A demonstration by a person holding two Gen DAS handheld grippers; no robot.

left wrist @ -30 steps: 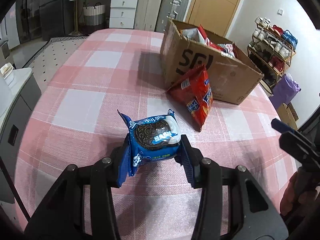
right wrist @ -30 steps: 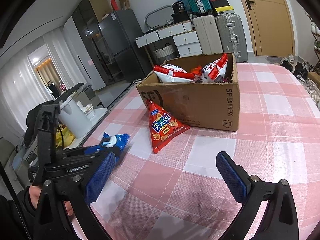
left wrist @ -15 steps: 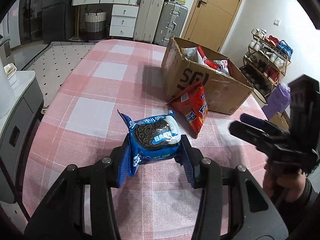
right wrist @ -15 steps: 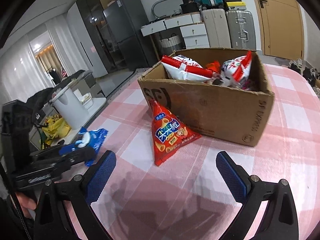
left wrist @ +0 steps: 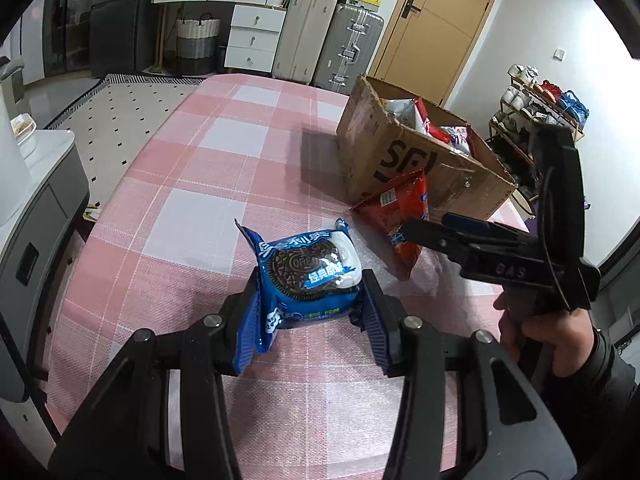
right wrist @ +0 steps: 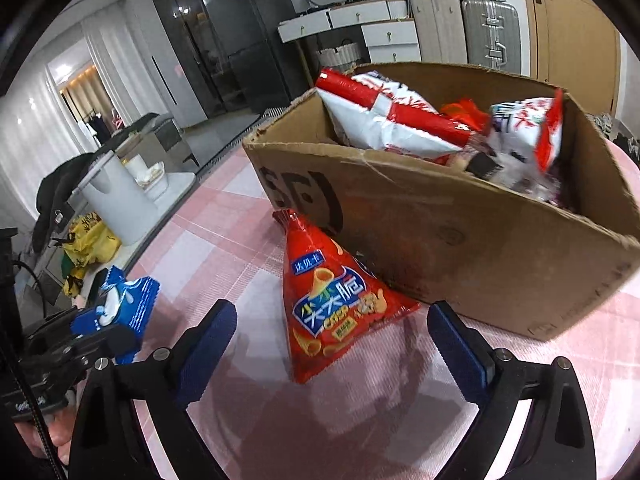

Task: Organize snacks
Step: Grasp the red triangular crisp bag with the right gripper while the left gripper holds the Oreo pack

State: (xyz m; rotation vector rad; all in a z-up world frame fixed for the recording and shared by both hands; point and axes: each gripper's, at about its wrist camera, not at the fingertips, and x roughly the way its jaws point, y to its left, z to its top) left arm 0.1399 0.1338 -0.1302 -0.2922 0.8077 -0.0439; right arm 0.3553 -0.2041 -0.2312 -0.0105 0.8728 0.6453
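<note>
My left tongs [left wrist: 310, 312] stay pinched on the blue Oreo packet [left wrist: 308, 270], carried above the pink checked tablecloth [left wrist: 208, 184], and they have hardly shifted over the last second. What has changed is on the other side: my right tongs [right wrist: 328, 344] have swept forward from well back, so the red triangular crisp bag [right wrist: 326, 304] that sat far ahead now lies just ahead of the tips, centred on the gap. Its tip leans on the wall of the cardboard box [right wrist: 460, 232], which holds other snack bags. The right jaws are still spread wide but just beginning to close, the pads not yet touching the bag. From the left view, my right tongs [left wrist: 432, 228] reach over the bag [left wrist: 396, 208]. I judge the next pick is lined up: close on the bag, then lift.
</note>
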